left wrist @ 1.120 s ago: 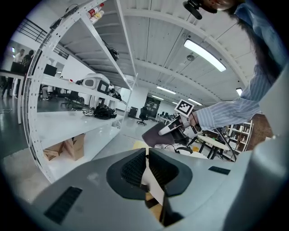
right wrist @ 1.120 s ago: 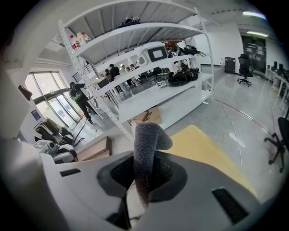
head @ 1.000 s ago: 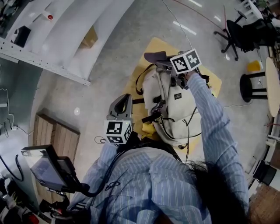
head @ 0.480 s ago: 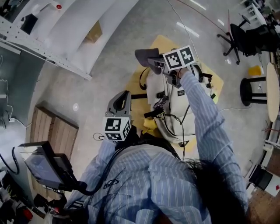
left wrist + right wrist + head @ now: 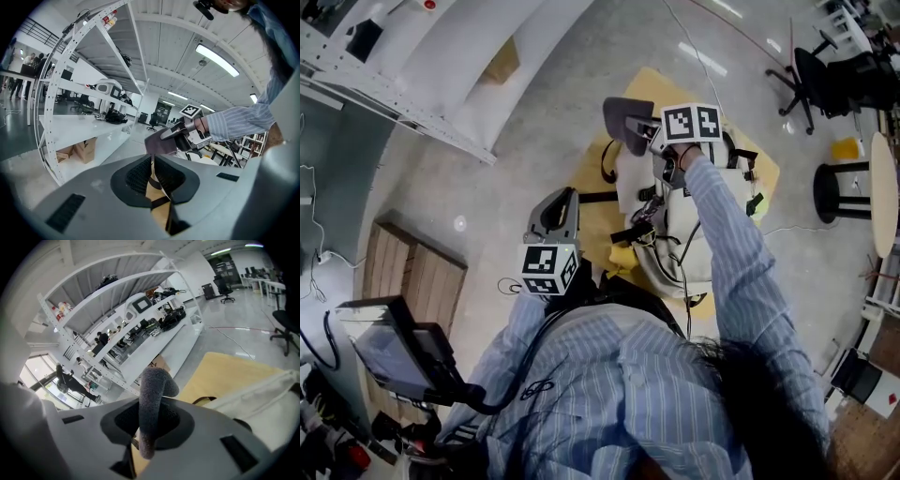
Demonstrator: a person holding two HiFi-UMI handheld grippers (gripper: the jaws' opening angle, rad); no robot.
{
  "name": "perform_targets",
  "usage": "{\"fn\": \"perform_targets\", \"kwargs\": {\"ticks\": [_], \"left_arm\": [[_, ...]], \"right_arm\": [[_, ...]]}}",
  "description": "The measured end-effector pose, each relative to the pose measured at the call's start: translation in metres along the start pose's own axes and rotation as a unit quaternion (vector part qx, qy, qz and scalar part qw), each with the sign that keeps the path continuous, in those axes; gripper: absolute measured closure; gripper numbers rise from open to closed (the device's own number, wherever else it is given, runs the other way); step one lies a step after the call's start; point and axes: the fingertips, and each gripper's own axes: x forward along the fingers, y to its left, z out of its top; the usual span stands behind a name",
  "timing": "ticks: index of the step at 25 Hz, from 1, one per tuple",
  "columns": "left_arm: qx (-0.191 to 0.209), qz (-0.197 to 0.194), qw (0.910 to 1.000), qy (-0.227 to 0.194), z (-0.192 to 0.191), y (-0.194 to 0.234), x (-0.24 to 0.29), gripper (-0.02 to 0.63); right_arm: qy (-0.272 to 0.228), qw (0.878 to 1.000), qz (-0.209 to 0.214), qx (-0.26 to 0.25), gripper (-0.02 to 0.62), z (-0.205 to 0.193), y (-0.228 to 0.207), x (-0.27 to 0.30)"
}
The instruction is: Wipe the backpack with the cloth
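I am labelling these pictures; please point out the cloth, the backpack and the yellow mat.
cloth (image 5: 625, 114), head view, its free grey end.
backpack (image 5: 661, 267), head view, its cream body.
yellow mat (image 5: 652, 86), head view, its far corner.

a polished grey floor (image 5: 534, 141) was flanked by a long white shelving rack (image 5: 412, 66), a cardboard box (image 5: 502, 66) tucked under it. a black office chair (image 5: 803, 73) and stool (image 5: 823, 192) were placed apart; strip lights (image 5: 218, 60) were lit overhead.

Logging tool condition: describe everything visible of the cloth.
The cloth is dark grey and fuzzy, like fleece or microfibre. The right gripper is shut on it, pinching it into a fold whose top curls over. In the head view it sticks out past the jaws near the top end of the cream backpack; contact with the bag cannot be told.
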Motion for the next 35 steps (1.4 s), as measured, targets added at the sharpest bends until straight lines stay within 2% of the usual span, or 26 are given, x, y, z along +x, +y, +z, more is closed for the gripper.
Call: {"fn": "perform_targets", "kwargs": {"ticks": [4, 13, 17, 25, 29, 35], "left_arm": [[0.001, -0.013, 0.9999, 0.005, -0.003, -0.003, 0.000, 0.584], [0.017, -0.052, 0.9984, 0.012, 0.001, -0.018, 0.006, 0.584], [0.013, -0.044, 0.9989, 0.010, -0.003, -0.025, 0.000, 0.584], [0.016, -0.017, 0.9997, -0.003, -0.025, -0.081, -0.039, 0.584], [0.021, -0.005, 0.9998, -0.004, -0.038, -0.102, -0.057, 0.584], [0.026, 0.006, 0.9996, -0.013, -0.051, -0.132, -0.083, 0.584]], "right_arm": [[-0.015, 0.999, -0.019, 0.027, 0.540, -0.020, -0.006, -0.013], [-0.044, 0.995, -0.016, 0.084, 0.540, -0.070, 0.000, -0.034], [-0.037, 0.996, -0.020, 0.077, 0.540, -0.097, 0.009, -0.041], [-0.038, 0.994, 0.002, 0.104, 0.540, -0.177, 0.011, -0.082], [-0.021, 0.995, 0.001, 0.100, 0.540, -0.218, 0.007, -0.095], [-0.022, 0.994, 0.009, 0.109, 0.540, -0.265, 0.008, -0.122]]}}
